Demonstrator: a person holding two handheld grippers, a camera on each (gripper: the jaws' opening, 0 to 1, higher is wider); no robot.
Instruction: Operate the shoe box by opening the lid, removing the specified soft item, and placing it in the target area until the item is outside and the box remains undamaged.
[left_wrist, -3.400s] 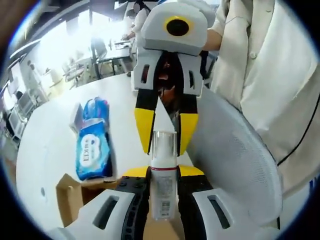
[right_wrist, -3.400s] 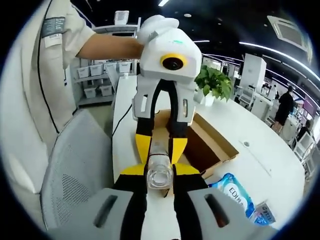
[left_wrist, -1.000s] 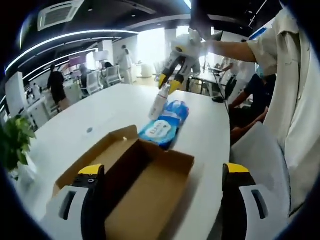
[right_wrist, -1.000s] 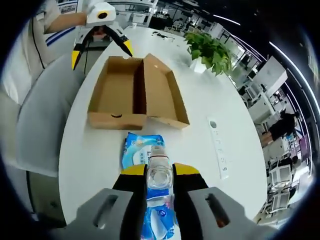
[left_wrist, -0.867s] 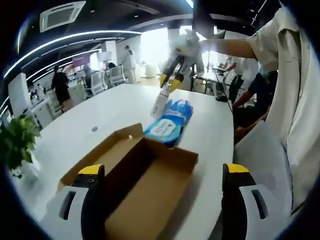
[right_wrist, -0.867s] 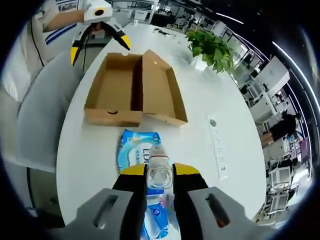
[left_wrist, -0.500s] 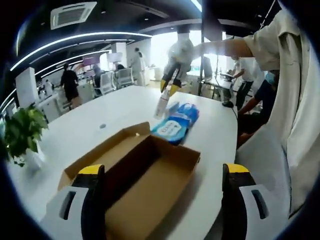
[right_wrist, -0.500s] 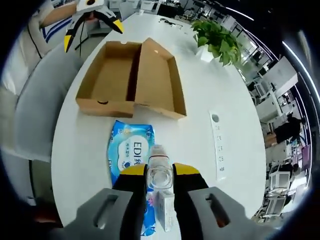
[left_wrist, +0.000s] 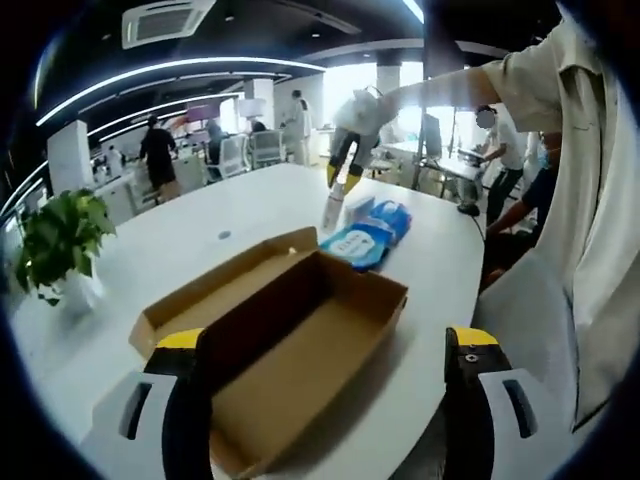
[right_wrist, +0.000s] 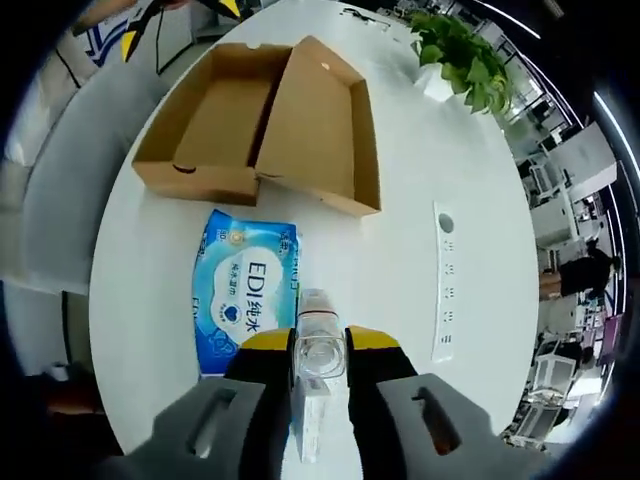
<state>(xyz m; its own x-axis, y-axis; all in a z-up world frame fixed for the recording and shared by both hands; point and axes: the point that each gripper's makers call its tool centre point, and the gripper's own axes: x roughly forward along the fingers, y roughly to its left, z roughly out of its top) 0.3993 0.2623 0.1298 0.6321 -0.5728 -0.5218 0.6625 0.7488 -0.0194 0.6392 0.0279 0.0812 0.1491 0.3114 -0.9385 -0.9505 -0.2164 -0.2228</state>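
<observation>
Plant (left_wrist: 60, 240): it stands in a white pot at the far left of the desk (left_wrist: 200, 225) in your left gripper view.
Shoe box (left_wrist: 285, 345): it lies open on the desk, lid folded flat beside the tray, and its inside looks bare.
Left gripper (left_wrist: 320, 400): your fingers (left_wrist: 180, 395) stand wide apart and hold nothing; the open box lies between them in the view.
Wipes pack (right_wrist: 245, 300): the blue soft pack lies flat on the desk outside the box, just beside its front wall.
Bottle (right_wrist: 320, 350): a small clear bottle, seen from its top in your right gripper view.
Right gripper (right_wrist: 320, 355): your fingers (right_wrist: 265, 375) are closed on the bottle and hold it above the desk, next to the pack.
Small white box (right_wrist: 310, 425): it lies under the bottle, beside the pack.
Power strip (right_wrist: 445, 285): it lies on the desk right of the pack, well apart.
</observation>
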